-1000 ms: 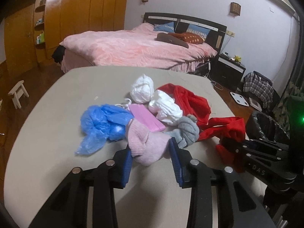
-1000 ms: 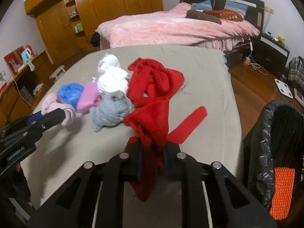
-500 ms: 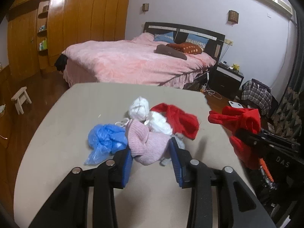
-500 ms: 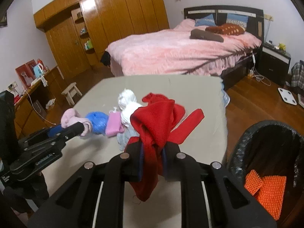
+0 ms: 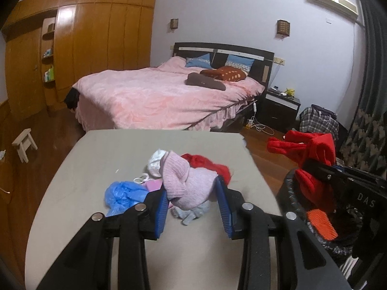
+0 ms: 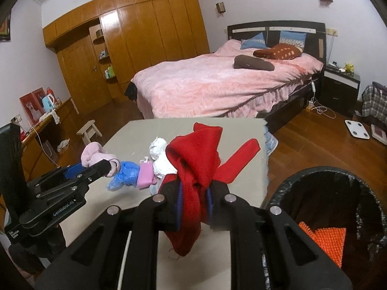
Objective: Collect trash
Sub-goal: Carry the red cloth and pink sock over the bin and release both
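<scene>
My left gripper (image 5: 192, 199) is shut on a pale pink knit cloth (image 5: 186, 181) and holds it above the beige table (image 5: 101, 159). My right gripper (image 6: 194, 193) is shut on a red cloth (image 6: 196, 157), lifted off the table beside the black-lined trash bin (image 6: 338, 181). In the left wrist view the red cloth (image 5: 312, 149) hangs over the bin's rim (image 5: 287, 188). A blue plastic bag (image 5: 123, 193), a white wad (image 5: 156, 162), another red cloth (image 5: 205, 164), a pink item (image 6: 145, 174) and a grey cloth (image 5: 193, 212) lie on the table.
An orange item (image 6: 326, 239) lies inside the bin. A pink bed (image 5: 164, 96) stands beyond the table, with a nightstand (image 5: 278, 111) to its right. A small wooden stool (image 5: 24, 142) is on the floor at left. A white scale (image 6: 356, 129) lies on the floor.
Both grippers have risen from the table with their cloths. The right gripper carried the red cloth rightward to the bin. The pink cloth came up off the pile.
</scene>
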